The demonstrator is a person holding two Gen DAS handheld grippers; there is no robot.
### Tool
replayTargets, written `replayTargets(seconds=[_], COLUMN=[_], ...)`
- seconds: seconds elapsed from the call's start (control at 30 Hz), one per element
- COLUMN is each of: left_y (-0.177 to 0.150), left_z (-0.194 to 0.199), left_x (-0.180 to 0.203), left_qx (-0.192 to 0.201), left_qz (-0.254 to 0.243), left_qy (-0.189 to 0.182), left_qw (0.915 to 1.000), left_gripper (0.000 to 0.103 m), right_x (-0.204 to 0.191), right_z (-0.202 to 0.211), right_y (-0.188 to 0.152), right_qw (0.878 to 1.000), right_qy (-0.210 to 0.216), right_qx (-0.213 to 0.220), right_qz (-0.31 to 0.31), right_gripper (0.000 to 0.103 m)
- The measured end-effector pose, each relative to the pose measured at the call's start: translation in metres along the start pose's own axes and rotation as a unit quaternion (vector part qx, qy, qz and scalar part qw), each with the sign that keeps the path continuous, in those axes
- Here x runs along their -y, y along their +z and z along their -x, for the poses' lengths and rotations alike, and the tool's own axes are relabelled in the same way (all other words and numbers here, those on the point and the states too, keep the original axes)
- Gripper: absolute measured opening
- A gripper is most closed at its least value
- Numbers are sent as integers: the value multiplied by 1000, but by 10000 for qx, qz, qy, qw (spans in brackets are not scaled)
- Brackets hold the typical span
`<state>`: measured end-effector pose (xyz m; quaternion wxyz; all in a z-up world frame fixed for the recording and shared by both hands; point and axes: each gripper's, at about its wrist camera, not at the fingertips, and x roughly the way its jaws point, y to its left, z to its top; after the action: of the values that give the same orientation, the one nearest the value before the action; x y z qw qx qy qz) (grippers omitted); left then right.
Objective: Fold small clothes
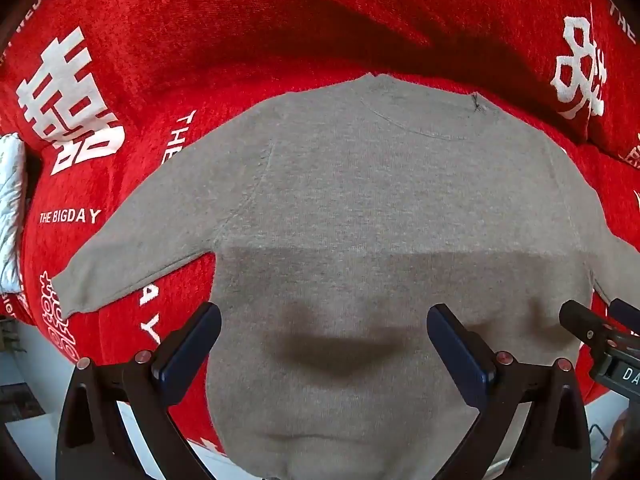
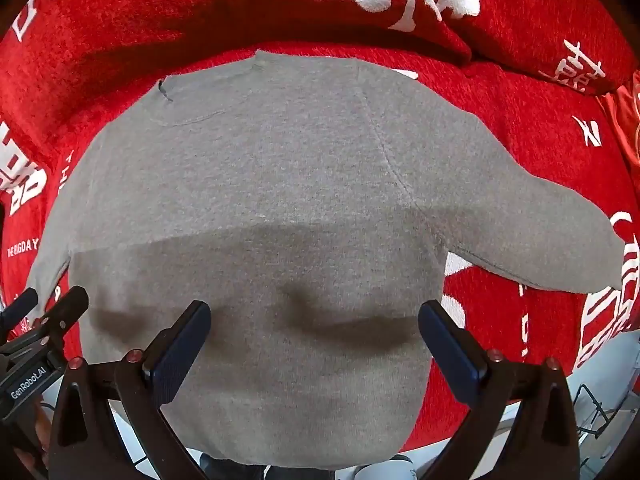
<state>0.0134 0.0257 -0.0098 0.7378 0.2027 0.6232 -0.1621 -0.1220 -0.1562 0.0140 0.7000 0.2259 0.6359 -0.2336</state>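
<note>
Two claws, both spread wide with nothing between the pads, pointing down over the sweater. No fold made yet by the look of it: garment lies flat, sleeves out, so I'd call this the start of the first fold.

Left wrist view: left claw point(image 1: 324, 340) released, hanging over the lower body of the grey sweater point(image 1: 380, 200). Sweater lies on a red printed blanket point(image 1: 120, 60), neckline at the far side, hem towards the camera. Left sleeve point(image 1: 132, 240) runs out diagonally, cuff lying flat on bare red cloth. Right claw point(image 1: 600, 320) shows at the frame edge, near the other sleeve. Something white and quilted point(image 1: 10, 208) sits at the far left, well apart.

Right wrist view: right claw point(image 2: 314, 332) released, also over the lower body of the sweater point(image 2: 260, 160). Right sleeve point(image 2: 540, 236) sticks out to the side, cuff end near the frame edge. Left claw point(image 2: 52, 312) visible at the left margin, near the body's side edge.

Next move, my read: each claw shifts outward to a sleeve or side edge, pinches, folds inward. Blanket beyond both sleeves is open, plenty of room. Hem seems to droop over the near edge of the surface, though fisheye distortion makes that hard to confirm.
</note>
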Motion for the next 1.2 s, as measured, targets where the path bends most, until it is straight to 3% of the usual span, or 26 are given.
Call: replayTargets(seconds=[1.2], left_y=[-1], left_z=[-2], left_x=[-3], left_qx=[-48], left_qz=[36], left_qy=[11], left_qw=[10000], left_gripper=[103], right_x=[-4], right_z=[1], right_y=[2], right_qw=[10000], right_qy=[51], right_qx=[37], right_qz=[29], right_gripper=[103])
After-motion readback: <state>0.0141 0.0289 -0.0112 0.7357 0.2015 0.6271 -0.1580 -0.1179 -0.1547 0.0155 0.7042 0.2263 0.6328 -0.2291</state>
